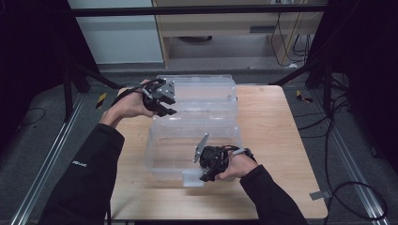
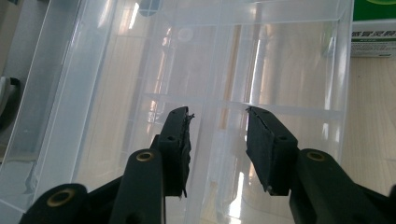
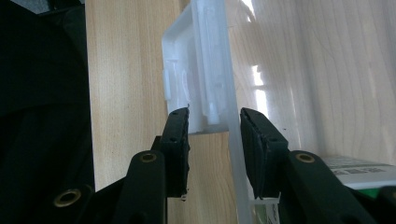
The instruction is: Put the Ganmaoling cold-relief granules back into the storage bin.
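My right claw (image 1: 210, 174) grips the latch (image 1: 193, 178) on the near wall of the clear box (image 1: 164, 157), lower centre of the high view. My left claw (image 1: 165, 108) stands open over the open lid (image 1: 202, 93), upper centre, nothing between its pads. To do this step well, I keep the right grip square on the latch and bring the left pads onto the lid's edge before closing. A carton (image 2: 373, 37), upper right of the left gripper view, bears print too small to read.
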Demonstrator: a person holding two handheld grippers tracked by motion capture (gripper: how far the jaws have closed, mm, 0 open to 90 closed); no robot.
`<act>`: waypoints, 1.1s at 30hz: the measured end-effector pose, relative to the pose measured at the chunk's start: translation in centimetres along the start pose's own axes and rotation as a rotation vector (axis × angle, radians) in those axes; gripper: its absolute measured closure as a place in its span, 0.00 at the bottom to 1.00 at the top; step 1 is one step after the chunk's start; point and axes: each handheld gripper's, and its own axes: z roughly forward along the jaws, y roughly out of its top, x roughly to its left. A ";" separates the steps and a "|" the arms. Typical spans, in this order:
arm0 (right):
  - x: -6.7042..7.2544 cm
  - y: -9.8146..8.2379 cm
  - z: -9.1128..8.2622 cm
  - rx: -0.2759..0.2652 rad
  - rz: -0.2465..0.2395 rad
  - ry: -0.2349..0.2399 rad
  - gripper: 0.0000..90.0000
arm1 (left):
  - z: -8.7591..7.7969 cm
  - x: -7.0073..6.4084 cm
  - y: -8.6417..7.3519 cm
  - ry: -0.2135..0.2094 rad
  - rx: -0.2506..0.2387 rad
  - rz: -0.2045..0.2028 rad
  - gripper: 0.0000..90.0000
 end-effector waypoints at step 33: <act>0.0 0.1 0.0 0.010 0.020 0.003 0.71 | 1.5 0.5 0.6 0.002 0.069 0.037 0.89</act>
